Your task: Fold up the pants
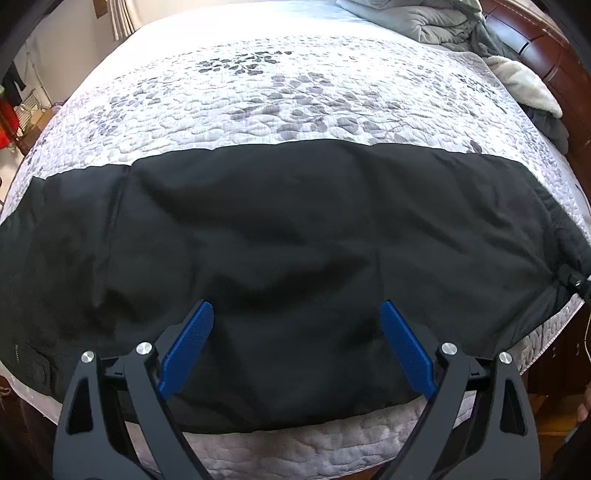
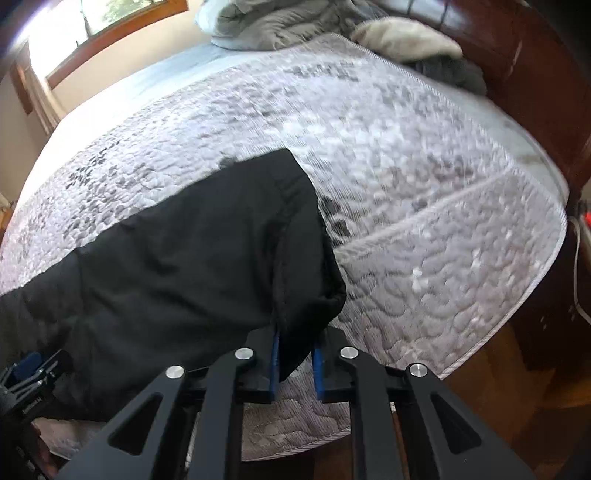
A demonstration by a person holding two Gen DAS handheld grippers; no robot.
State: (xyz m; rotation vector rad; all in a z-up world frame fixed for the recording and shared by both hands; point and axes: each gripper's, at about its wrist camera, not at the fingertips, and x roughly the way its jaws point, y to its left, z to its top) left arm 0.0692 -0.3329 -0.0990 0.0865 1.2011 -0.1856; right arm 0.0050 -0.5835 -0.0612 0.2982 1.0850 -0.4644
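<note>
Black pants (image 1: 277,240) lie spread crosswise over the near part of the bed, reaching almost from one side to the other. My left gripper (image 1: 297,308) hangs just above their near middle, its blue pads wide apart and nothing between them. In the right wrist view the end of the pants (image 2: 184,251) is bunched and lifted off the quilt, and my right gripper (image 2: 296,343) is shut on that black cloth at its near corner. The cloth hides the fingertips. The left gripper (image 2: 29,373) shows at the lower left edge of that view.
A white quilt (image 1: 277,96) with grey leaf print covers the bed. Heaped grey and cream bedding (image 1: 454,26) lies at the far end by the dark wooden headboard (image 2: 517,66). Wooden floor (image 2: 517,387) lies beyond the mattress corner. A window (image 2: 110,22) is at the far left.
</note>
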